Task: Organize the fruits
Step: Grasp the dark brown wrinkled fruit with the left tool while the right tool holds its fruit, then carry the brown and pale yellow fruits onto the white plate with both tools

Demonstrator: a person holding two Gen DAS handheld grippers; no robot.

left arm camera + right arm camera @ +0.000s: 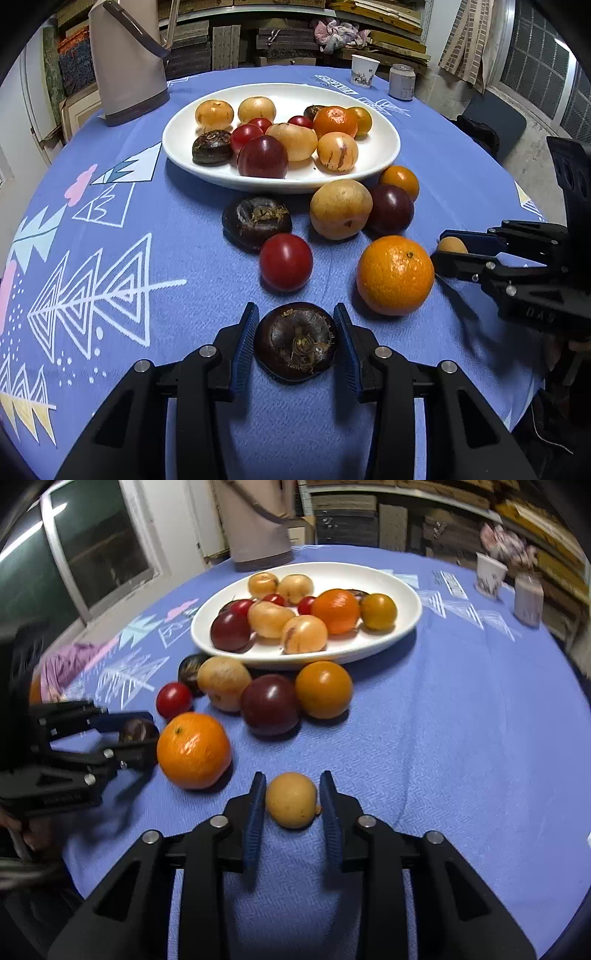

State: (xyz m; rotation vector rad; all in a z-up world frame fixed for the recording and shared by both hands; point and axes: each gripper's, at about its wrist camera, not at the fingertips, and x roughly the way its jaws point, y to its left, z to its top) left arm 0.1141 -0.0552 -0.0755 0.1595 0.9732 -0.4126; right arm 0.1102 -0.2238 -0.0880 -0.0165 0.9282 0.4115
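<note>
A dark brown flat fruit [295,341] lies on the blue cloth at the near edge, and my left gripper [295,309] is shut on it, both blue pads against its sides. A small yellow fruit [291,799] rests on the cloth between the pads of my right gripper [292,776], which stands open by a narrow gap on each side. Between the two grippers sits a large orange [395,275]. A white plate [384,147] farther back holds several fruits. Several loose fruits lie in front of the plate, among them a red tomato [286,262] and a dark plum [391,208].
A beige jug [125,62] stands at the back left of the round table. A paper cup [364,70] and a can [402,81] stand at the back edge. The cloth to the right of the plate [480,701] is bare.
</note>
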